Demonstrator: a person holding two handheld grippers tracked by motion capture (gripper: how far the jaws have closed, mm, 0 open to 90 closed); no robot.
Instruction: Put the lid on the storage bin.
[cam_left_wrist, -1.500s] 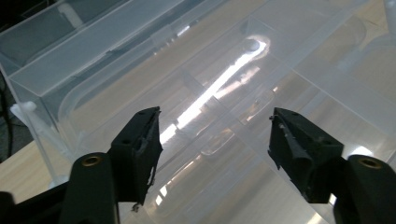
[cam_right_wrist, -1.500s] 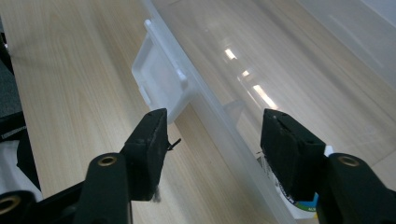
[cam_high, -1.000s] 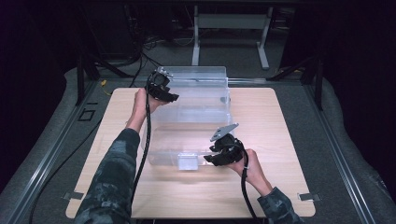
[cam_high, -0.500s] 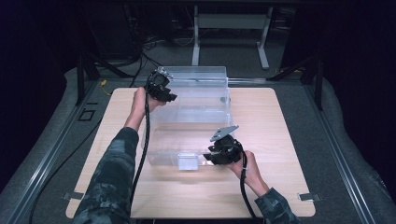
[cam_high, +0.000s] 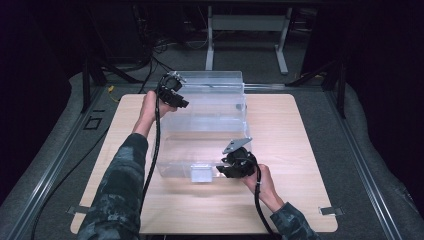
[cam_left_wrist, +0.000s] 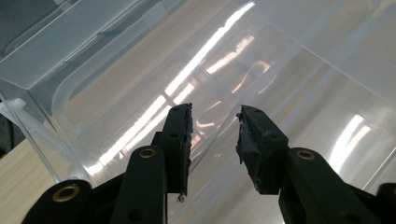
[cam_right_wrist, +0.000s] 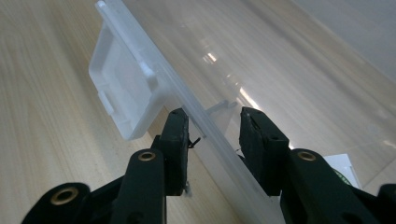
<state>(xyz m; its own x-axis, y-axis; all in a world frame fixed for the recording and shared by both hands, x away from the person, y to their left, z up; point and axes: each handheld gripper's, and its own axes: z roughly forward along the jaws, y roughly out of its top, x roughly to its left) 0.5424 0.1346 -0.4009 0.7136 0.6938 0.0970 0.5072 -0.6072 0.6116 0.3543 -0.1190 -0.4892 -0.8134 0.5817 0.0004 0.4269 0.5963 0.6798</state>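
two claws at opposite edges of a clear plastic box on the bench

the clear plastic box (cam_high: 205, 125) stands in the middle of the wooden bench (cam_high: 300, 150), its long side running away from the person, a white latch (cam_high: 201, 173) on its near end. the left claw (cam_high: 176, 98) sits at the far left corner of the box; in the left gripper view its jaws straddle a clear wall edge (cam_left_wrist: 212, 140) and have just been closing, a narrow gap still showing beside each pad. the right claw (cam_high: 225, 169) is at the near rim just beside the latch; in the right gripper view the rim (cam_right_wrist: 210, 133) runs between its narrow jaws, with gaps visible at the pads.
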